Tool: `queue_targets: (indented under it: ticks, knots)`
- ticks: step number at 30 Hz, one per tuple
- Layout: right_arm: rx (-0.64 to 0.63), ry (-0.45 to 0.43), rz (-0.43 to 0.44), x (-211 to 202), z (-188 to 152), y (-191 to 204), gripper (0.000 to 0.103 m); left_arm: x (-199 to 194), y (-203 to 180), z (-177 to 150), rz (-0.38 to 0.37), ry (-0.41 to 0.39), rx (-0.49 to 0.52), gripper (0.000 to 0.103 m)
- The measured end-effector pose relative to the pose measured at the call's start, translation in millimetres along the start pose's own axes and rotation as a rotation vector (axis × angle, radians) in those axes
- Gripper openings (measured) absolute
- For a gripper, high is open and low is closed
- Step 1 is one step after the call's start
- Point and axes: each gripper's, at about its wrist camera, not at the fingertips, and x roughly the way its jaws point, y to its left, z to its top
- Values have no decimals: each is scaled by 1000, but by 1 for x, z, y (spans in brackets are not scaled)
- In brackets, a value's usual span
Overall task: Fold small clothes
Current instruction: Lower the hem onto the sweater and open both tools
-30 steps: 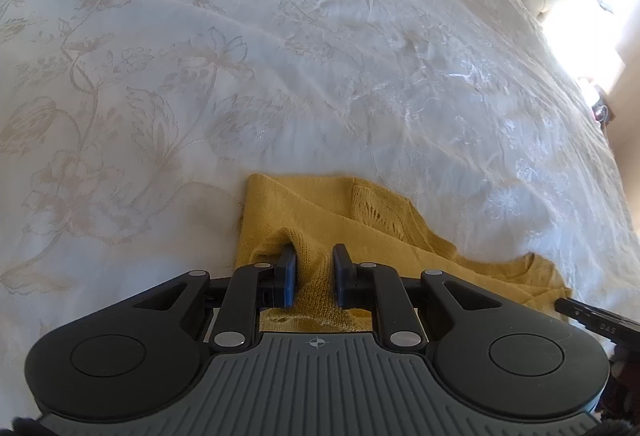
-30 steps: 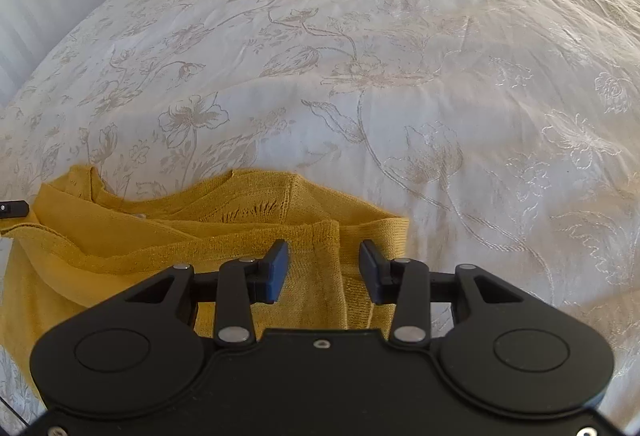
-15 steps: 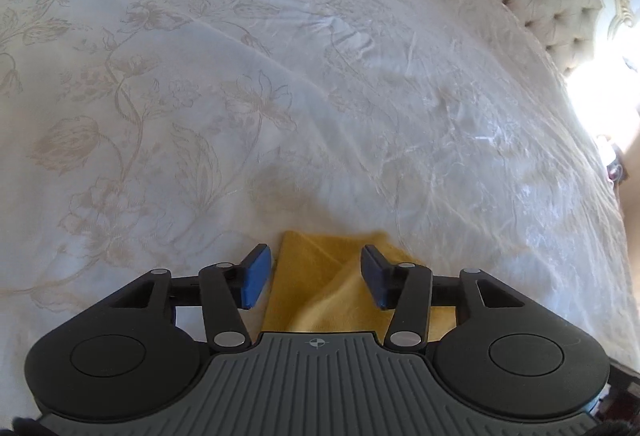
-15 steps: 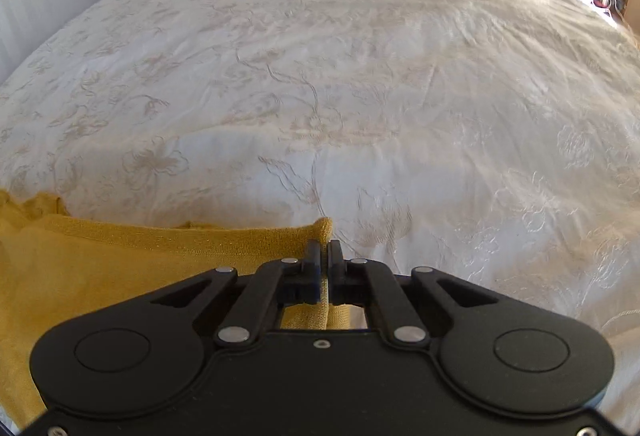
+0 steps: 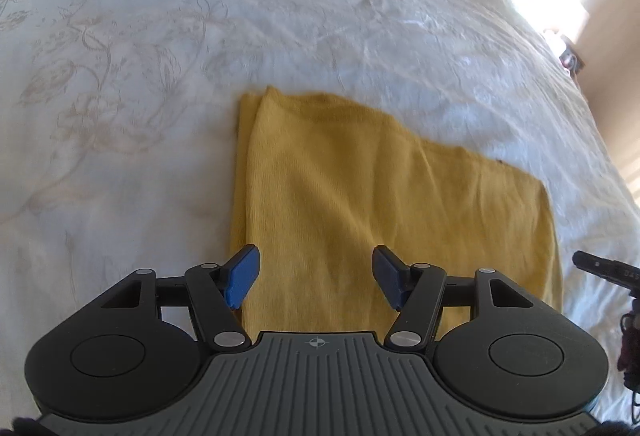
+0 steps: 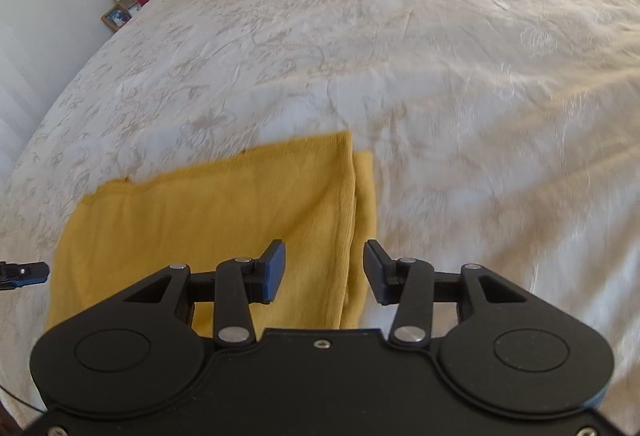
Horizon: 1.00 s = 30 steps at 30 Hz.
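Mustard-yellow knitted garment [image 5: 384, 204], folded into a flat rectangle, lying on white bedspread embroidered with pale flowers [image 5: 160, 36], just ahead of and below both sets of fingertips. Left gripper [image 5: 316, 280] released, jaws just opened, blue pads [image 5: 242, 278] apart over the cloth's left part, nothing pinched between them. Right gripper [image 6: 324, 272] likewise released, jaws just opened, straddling the doubled right-hand edge without pressing it. Layers slightly offset at both side edges, lower layer peeking out beyond the top one.

Likely risks: springy knit relaxing and the fold creeping open; a pad snagging the loose weave on withdrawal and dragging the top layer askew; regrasping only one layer at the offset edge and pulling the stack apart.
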Motion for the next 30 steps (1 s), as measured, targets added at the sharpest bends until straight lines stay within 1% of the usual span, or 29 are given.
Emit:
queue_targets:
  ticks: [4, 7, 10, 14, 16, 18, 19, 20, 21, 23, 25, 26, 27, 30]
  knots:
    - [20, 55, 19, -8, -33, 6, 53, -2, 0, -24, 5, 36, 11, 61]
    - [33, 76, 19, -7, -46, 7, 53, -2, 1, -35, 7, 53, 20, 61]
    - [38, 88, 20, -3, -53, 8, 53, -2, 0, -39, 2, 57, 41, 61]
    - [56, 97, -13, 2, -55, 5, 53, 1, -4, -43, -4, 63, 71, 61]
    - [69, 99, 3, 5, -55, 3, 53, 2, -4, -43, -8, 61, 75, 61]
    - [49, 106, 24, 7, -56, 6, 53, 3, -5, -44, -14, 54, 81, 61]
    - [39, 112, 35, 8, -56, 8, 52, 3, -6, -44, -19, 51, 86, 61]
    - [34, 117, 44, 9, -56, 9, 47, 4, -6, -44, -21, 49, 92, 61]
    - [32, 120, 46, 9, -56, 10, 45, 4, -7, -44, -18, 47, 98, 61]
    - [38, 123, 49, 9, -56, 10, 33, 2, -6, -43, 0, 36, 106, 61]
    - [45, 124, 57, 8, -55, 10, 28, -2, -4, -43, 12, 11, 97, 61]
    - [43, 125, 59, 8, -55, 10, 28, -3, -3, -43, 18, 4, 92, 61]
    - [39, 126, 60, 7, -55, 9, 27, -3, -1, -43, 19, 3, 88, 61]
    - [24, 136, 58, 8, -53, 11, 18, 0, 2, -44, 15, 22, 85, 61]
